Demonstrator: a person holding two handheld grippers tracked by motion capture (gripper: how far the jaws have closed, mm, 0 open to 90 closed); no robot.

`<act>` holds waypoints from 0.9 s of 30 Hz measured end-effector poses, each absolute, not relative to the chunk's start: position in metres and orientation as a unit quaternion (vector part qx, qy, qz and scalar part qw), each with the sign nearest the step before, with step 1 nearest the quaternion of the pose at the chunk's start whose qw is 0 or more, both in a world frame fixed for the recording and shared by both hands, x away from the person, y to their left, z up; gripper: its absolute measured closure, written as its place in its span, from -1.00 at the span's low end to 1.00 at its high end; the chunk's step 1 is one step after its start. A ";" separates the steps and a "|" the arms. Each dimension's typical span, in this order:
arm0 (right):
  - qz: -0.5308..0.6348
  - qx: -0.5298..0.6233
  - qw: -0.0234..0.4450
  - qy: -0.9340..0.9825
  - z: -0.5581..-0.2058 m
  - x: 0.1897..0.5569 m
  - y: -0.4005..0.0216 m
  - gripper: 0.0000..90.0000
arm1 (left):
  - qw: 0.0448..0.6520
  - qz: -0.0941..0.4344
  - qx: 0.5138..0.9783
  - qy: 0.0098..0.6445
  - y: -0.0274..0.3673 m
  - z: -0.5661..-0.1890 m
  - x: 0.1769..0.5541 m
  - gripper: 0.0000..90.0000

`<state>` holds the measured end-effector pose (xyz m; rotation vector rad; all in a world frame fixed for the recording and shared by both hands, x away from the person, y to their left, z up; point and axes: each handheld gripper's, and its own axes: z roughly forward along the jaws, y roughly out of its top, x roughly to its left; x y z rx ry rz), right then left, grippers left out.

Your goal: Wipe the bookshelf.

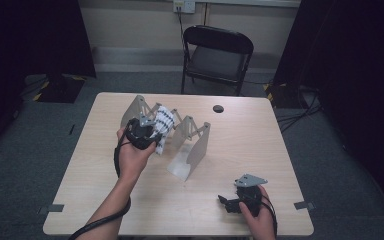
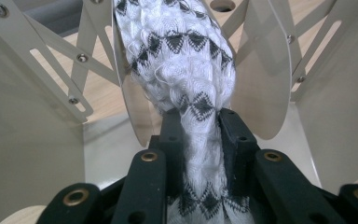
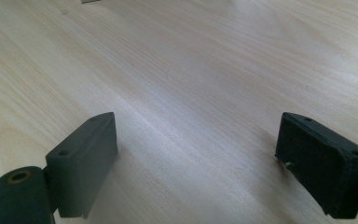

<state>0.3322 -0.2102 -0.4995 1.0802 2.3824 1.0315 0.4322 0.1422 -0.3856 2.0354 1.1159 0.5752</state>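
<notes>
Up near the middle of the pale wooden tabletop [image 1: 105, 195], the left gripper [image 1: 145, 131] has its black jaws pressed onto a white knitted cloth with black diamond bands [image 1: 163, 126]. In the left gripper view the cloth [image 2: 186, 70] is pinched into a narrow neck between the two jaws, bulges wide just above them, and runs on down between the gripper's black arms. It sits between the rounded plates of a beige metal folding rack with scissor-link bars [image 1: 192, 147], which stands upright on the tabletop; the rack's plates [image 2: 270, 79] rise close on both sides of the cloth, though whether they touch it I cannot tell. The person's left hand [image 1: 132, 157] holds the gripper from below.

Well apart, at the near right part of the tabletop, the right gripper [image 1: 226, 202] is held in the person's right hand [image 1: 260, 217]. In the right gripper view its jaws stand wide apart with bare wood between them, gripping nothing.
</notes>
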 end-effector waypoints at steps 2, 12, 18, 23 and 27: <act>0.362 0.379 0.164 0.836 -0.500 0.332 -0.210 -0.73 | 0.366 0.221 0.788 0.443 0.142 -0.392 0.432 0.64; 0.363 0.378 0.164 0.836 -0.500 0.332 -0.210 -0.73 | 0.337 0.193 0.803 0.452 0.140 -0.431 0.435 0.64; 0.363 0.378 0.164 0.836 -0.500 0.332 -0.210 -0.74 | 0.334 0.179 0.806 0.455 0.136 -0.450 0.433 0.64; 0.362 0.378 0.164 0.836 -0.500 0.332 -0.210 -0.74 | 0.332 0.169 0.806 0.461 0.137 -0.459 0.428 0.64; 0.363 0.378 0.164 0.836 -0.500 0.332 -0.210 -0.73 | 0.335 0.169 0.806 0.458 0.138 -0.457 0.426 0.64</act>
